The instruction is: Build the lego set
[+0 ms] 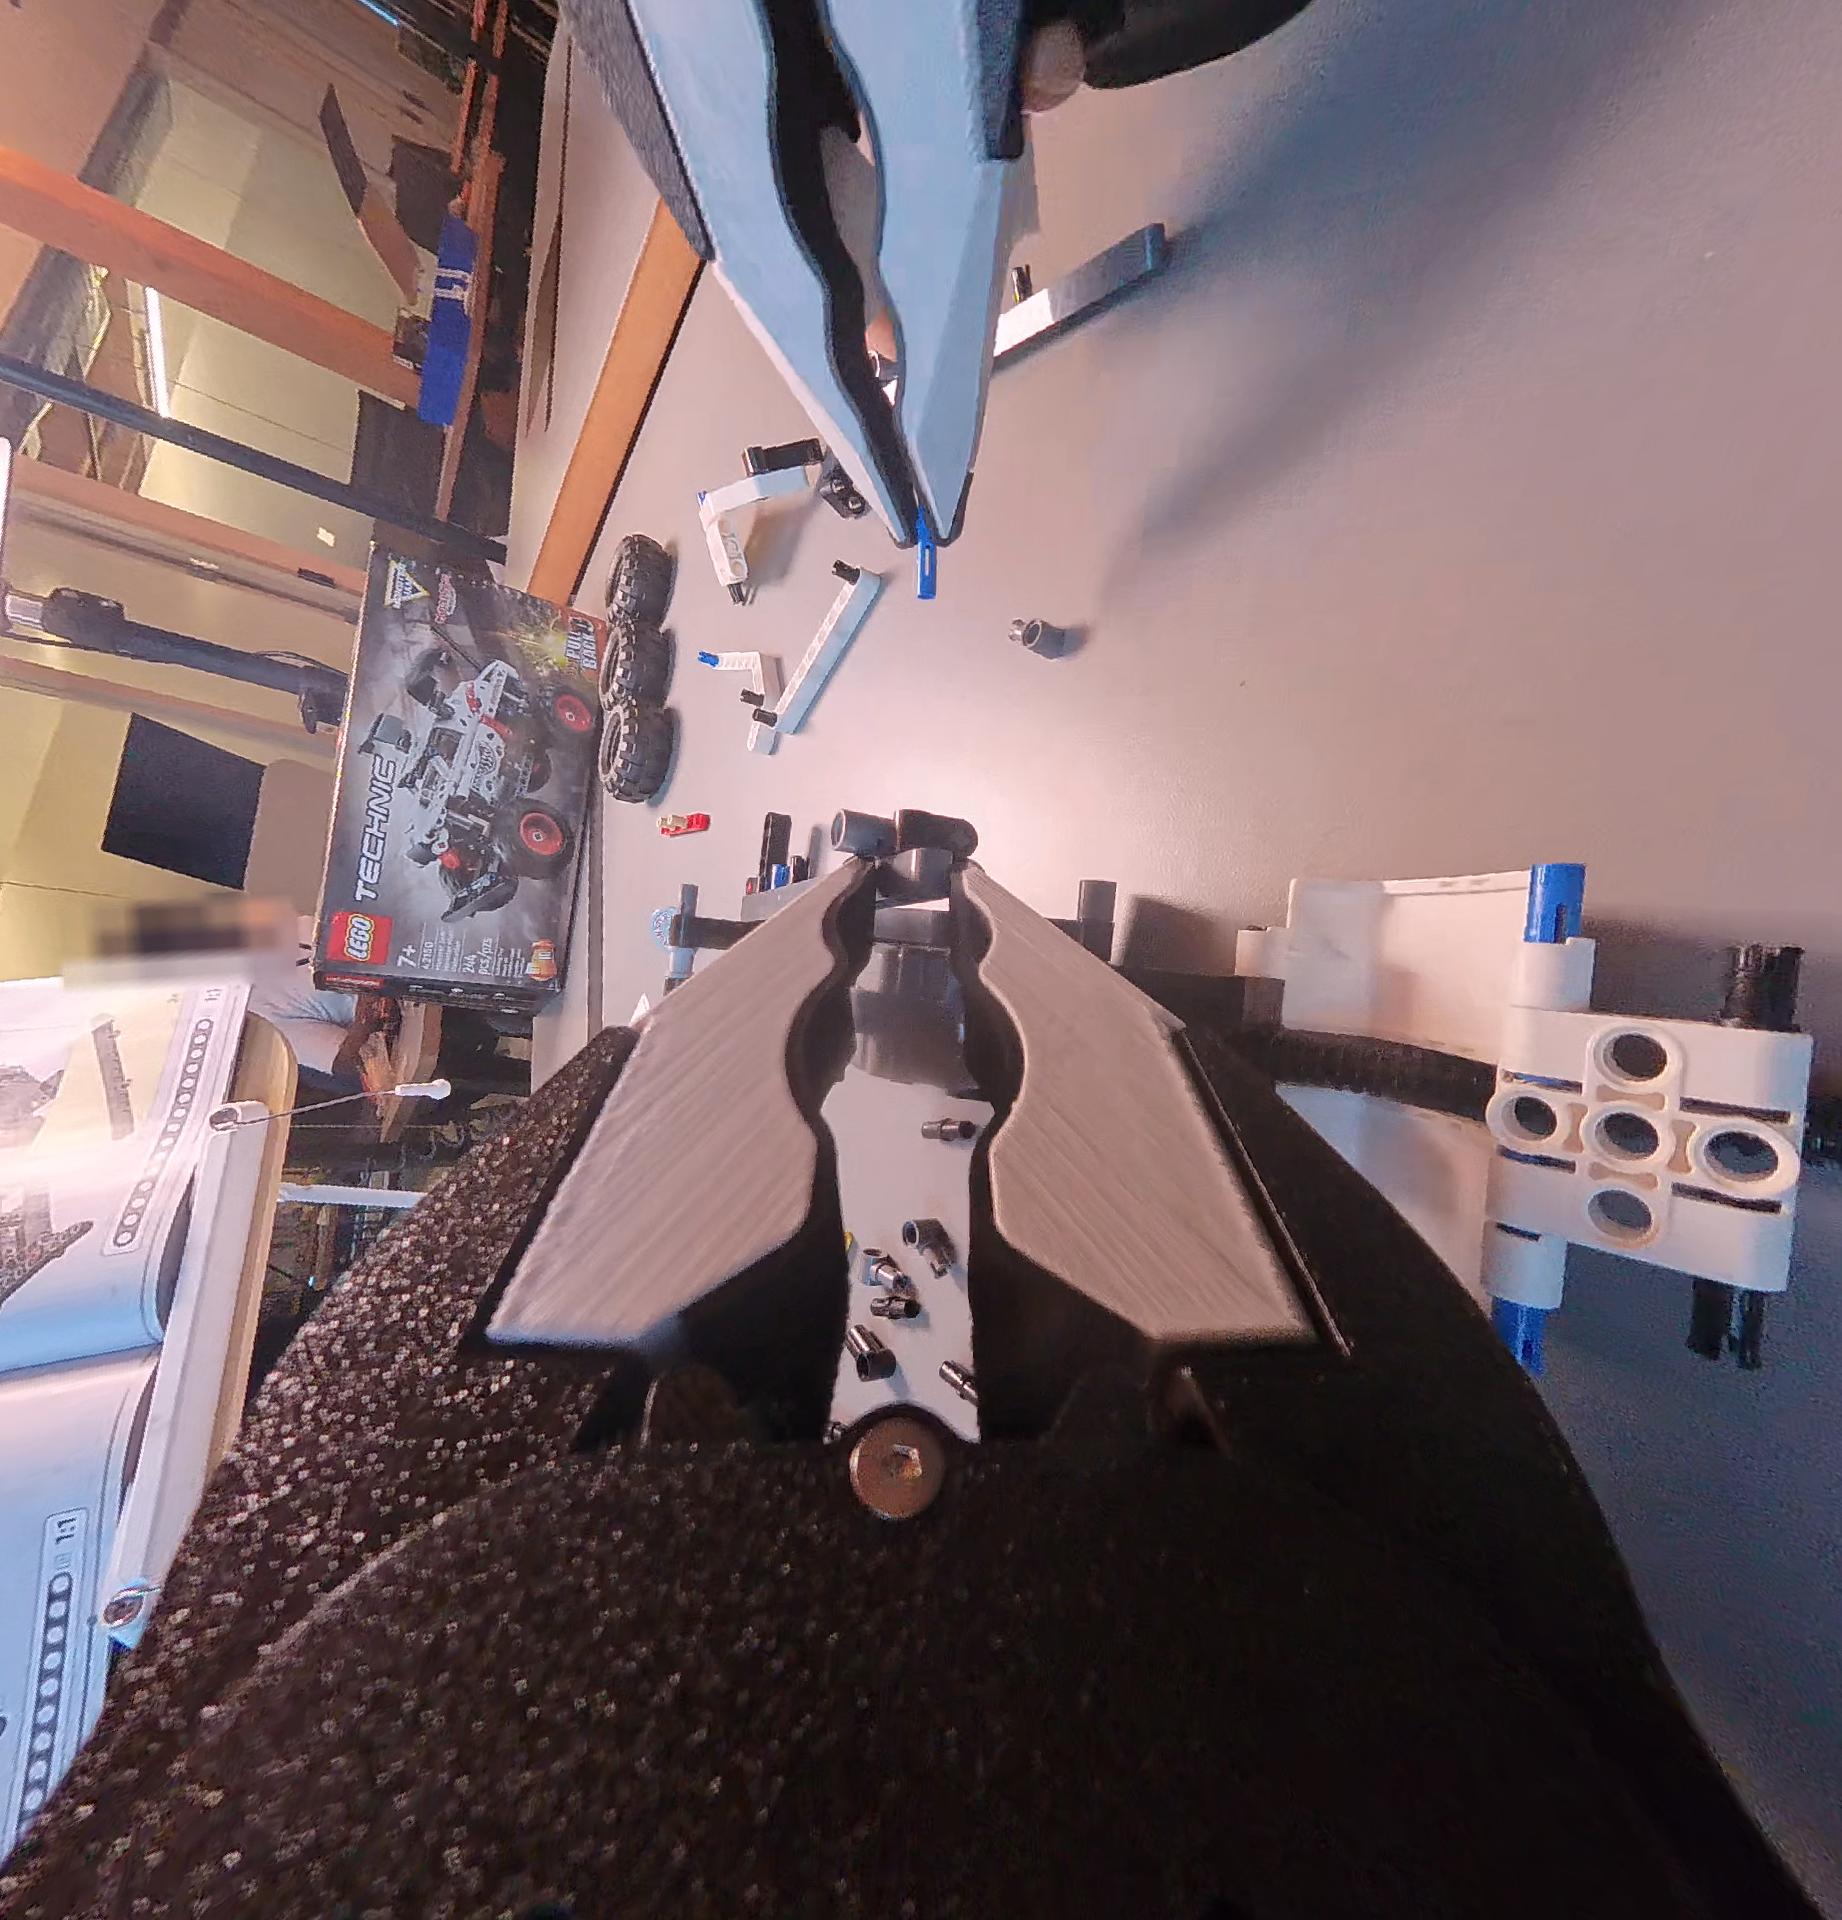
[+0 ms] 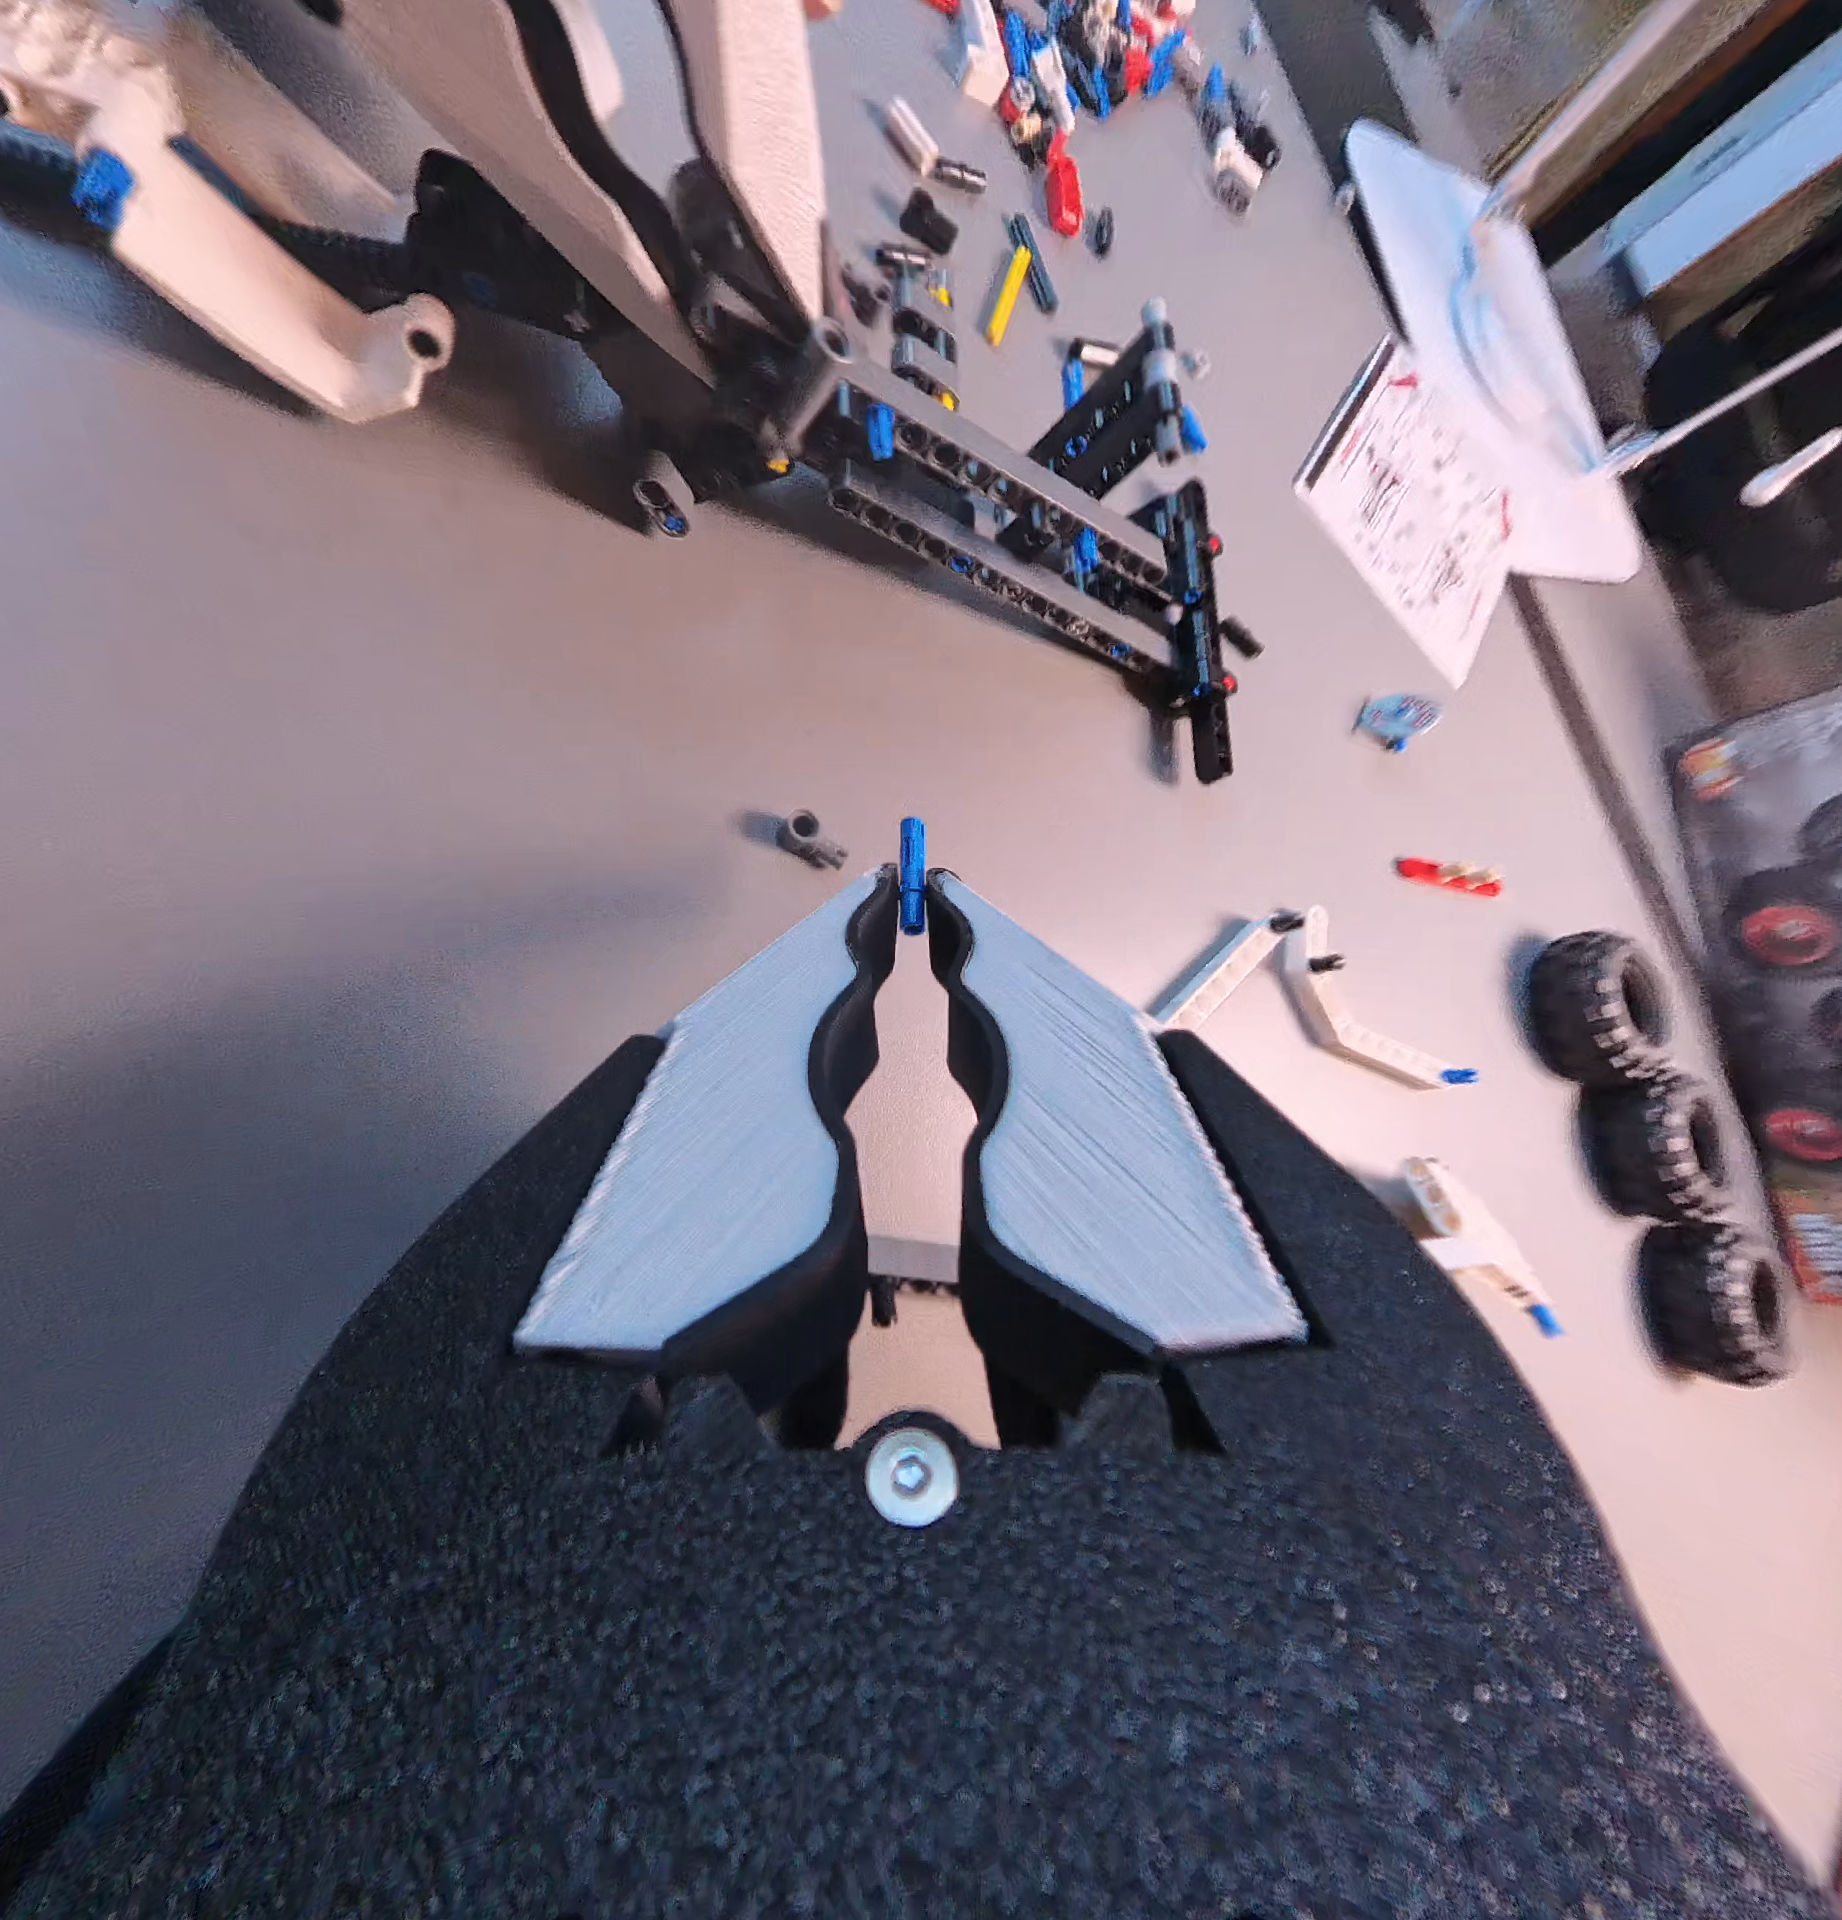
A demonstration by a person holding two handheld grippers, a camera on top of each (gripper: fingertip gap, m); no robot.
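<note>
While the right gripper (image 2: 910, 876) hung over the bare middle of the table (image 2: 377, 779), its fingers were pinched narrow on a small blue pin (image 2: 911, 871), which poked out past the tips. Over on the far side, the left gripper (image 1: 915, 860) had its fingers clamped on the dark end of the grey chassis frame (image 2: 1010, 520), holding it steady against the tabletop. The white panel assembly (image 1: 1644, 1132) sat just right of that grip, attached along a black ribbed hose. Tyres (image 2: 1665, 1153), white beams and the set's box (image 1: 460, 790) lay well apart to the side. To seat the pin well, I'd say the right gripper needed to line it square with an open hole in the frame, then push straight along the axis, no wobble, while the left braced firmly.
</note>
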